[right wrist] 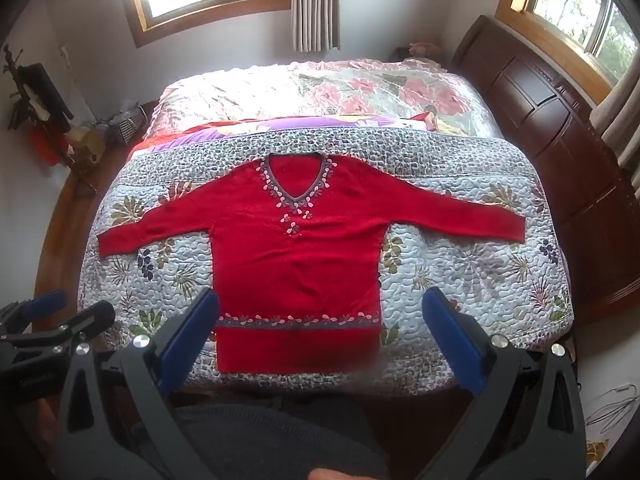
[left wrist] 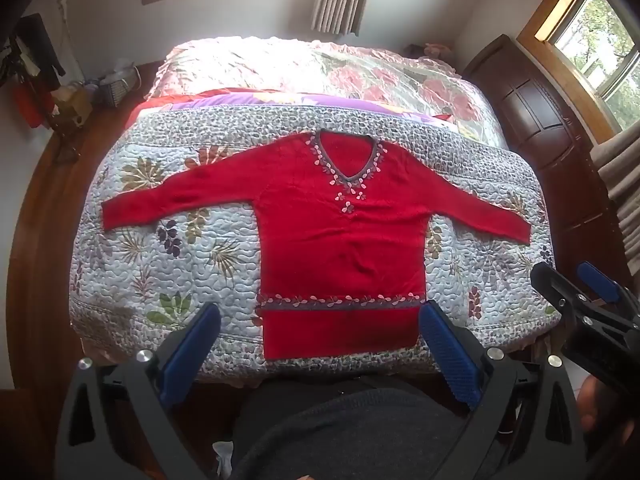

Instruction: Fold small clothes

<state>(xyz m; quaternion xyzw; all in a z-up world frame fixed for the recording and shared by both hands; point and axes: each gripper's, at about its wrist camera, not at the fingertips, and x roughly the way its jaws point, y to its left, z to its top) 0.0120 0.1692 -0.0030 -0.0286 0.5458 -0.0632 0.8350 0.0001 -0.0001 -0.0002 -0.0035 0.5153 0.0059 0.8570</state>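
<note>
A red V-neck sweater (left wrist: 340,232) (right wrist: 296,256) with floral trim at the neck and hem lies flat on the quilt, both sleeves spread out sideways and the hem toward me. My left gripper (left wrist: 320,332) hovers open above the near edge of the bed, its blue pads flanking the hem without touching it. My right gripper (right wrist: 320,320) is open too, held above the hem. In the left wrist view the right gripper (left wrist: 572,280) shows at the right edge. The left gripper (right wrist: 72,308) appears at the lower left of the right wrist view.
The sweater rests on a floral quilted bedspread (left wrist: 168,264) over a bed (right wrist: 320,88) with a pink flowered cover behind. A dark wooden headboard (right wrist: 540,120) runs along the right. Clutter and a basket (left wrist: 116,88) stand on the floor at the left. A person's dark clothing (left wrist: 360,432) fills the bottom.
</note>
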